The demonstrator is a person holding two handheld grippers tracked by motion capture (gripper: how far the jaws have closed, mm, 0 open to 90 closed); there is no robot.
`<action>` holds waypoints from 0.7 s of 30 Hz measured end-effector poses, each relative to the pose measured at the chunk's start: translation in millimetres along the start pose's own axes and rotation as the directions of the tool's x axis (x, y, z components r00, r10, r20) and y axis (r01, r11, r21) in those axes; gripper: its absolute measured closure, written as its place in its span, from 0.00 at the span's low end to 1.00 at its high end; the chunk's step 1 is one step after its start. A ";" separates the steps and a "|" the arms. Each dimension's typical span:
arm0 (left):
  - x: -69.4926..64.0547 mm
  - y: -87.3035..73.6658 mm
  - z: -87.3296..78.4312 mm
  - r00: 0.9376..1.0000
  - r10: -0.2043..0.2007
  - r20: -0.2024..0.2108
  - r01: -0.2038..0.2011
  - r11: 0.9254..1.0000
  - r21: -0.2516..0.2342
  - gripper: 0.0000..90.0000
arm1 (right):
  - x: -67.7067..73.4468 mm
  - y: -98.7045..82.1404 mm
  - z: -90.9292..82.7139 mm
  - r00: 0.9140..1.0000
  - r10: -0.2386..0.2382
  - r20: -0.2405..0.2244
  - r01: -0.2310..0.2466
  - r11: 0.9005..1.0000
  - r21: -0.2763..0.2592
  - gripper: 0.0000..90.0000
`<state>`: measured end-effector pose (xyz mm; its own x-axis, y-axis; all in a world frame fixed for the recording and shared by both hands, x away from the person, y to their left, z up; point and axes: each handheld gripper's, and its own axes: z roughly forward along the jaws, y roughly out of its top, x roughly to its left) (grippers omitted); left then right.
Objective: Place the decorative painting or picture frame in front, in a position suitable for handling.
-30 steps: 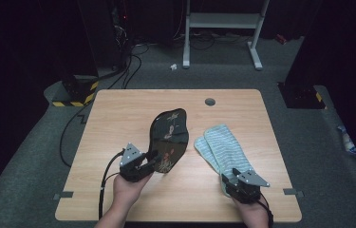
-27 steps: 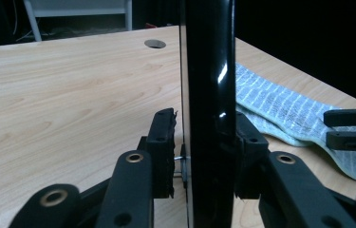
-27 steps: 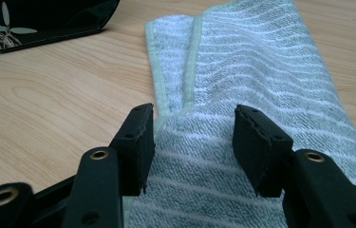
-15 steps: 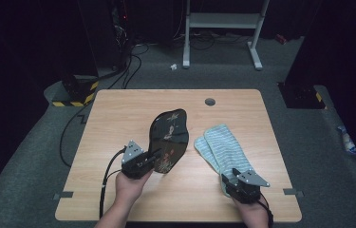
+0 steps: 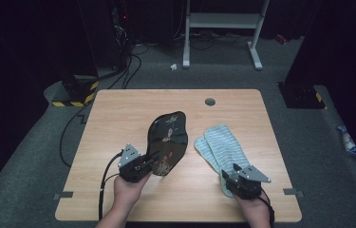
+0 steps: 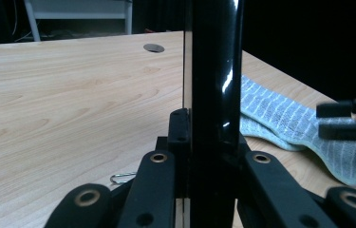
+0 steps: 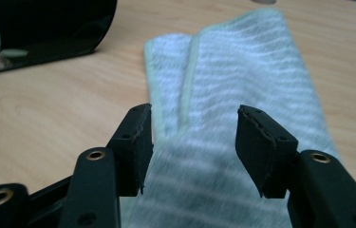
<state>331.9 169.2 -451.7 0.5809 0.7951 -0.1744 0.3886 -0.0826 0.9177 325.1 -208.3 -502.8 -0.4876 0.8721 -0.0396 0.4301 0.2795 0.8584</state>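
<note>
A glossy black tray with a leaf pattern stands tilted up on its edge at the middle of the wooden table. My left gripper is shut on the tray's near rim. In the left gripper view the tray's rim rises edge-on between the jaws of my left gripper. To the right lies a folded pale blue striped cloth. My right gripper is at the cloth's near end. In the right gripper view it is open, with the cloth lying below and between its fingers.
A round cable hole sits near the table's far edge. A small wire clip lies on the wood by the left gripper. On the floor beyond stand a white frame, cables and a yellow-and-black striped block.
My left gripper has shifted slightly to the right with the tray in it. The right gripper and the cloth have stayed in place.
</note>
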 end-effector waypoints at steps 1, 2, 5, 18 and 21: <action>-0.2 -0.2 -0.5 1.000 0.000 0.000 0.000 1.000 -0.001 0.89 | -4.3 6.0 1.9 1.000 0.021 -0.006 -0.021 1.000 0.006 0.50; -0.5 -0.5 -0.9 1.000 -0.003 -0.001 0.003 1.000 -0.002 0.89 | -8.0 10.4 4.4 0.999 0.031 -0.009 -0.031 0.999 0.015 0.49; -1.2 -1.6 -3.4 1.000 -0.002 -0.005 0.002 1.000 -0.002 0.89 | -15.9 18.5 13.1 0.999 0.046 0.003 -0.046 0.998 0.050 0.48; -1.9 -9.4 -16.4 0.999 0.024 -0.030 -0.024 0.999 -0.021 0.88 | -24.6 24.8 54.7 0.999 0.038 0.021 -0.041 0.976 0.213 0.45; -1.5 -10.6 -16.3 0.999 0.034 -0.029 -0.035 0.999 -0.022 0.87 | -25.7 23.9 60.0 0.999 0.035 0.022 -0.040 0.969 0.245 0.49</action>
<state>315.3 178.7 -455.3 0.5732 0.8086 -0.1328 0.3526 -0.0971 0.9307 393.5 -200.0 -511.9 -0.4552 0.8902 -0.0205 0.6223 0.3345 0.7077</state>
